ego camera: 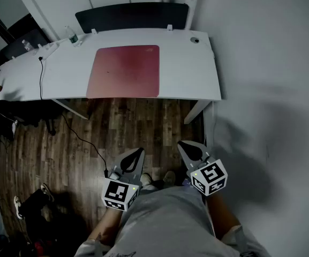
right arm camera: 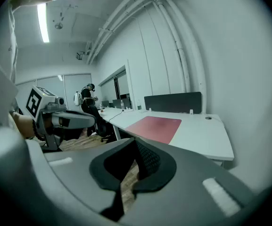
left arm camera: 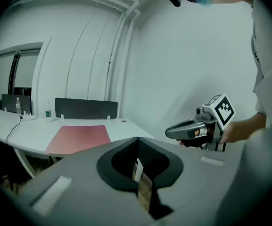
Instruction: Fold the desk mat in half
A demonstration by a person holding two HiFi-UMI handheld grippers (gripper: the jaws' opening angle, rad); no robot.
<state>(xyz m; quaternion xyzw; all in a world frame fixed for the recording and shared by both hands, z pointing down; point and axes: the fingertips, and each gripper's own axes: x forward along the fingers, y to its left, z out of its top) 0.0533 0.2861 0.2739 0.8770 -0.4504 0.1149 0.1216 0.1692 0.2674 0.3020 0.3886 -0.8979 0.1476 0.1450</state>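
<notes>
A red desk mat (ego camera: 125,71) lies flat and unfolded in the middle of the white desk (ego camera: 197,63). It also shows in the left gripper view as the mat (left arm camera: 79,138) and in the right gripper view as the mat (right arm camera: 155,126). Both grippers hang low over the wooden floor, well short of the desk, close to the person's body. My left gripper (ego camera: 138,151) is shut and holds nothing; its jaws meet in its own view (left arm camera: 138,139). My right gripper (ego camera: 182,143) is likewise shut and empty, tips together (right arm camera: 135,141).
A black partition panel (ego camera: 133,16) stands along the desk's back edge. A water bottle (ego camera: 71,35) and a black cable (ego camera: 40,76) sit on the desk's left part. A dark chair (ego camera: 15,114) stands at the left. The wall (ego camera: 272,90) runs close on the right. A person (right arm camera: 89,100) stands far off.
</notes>
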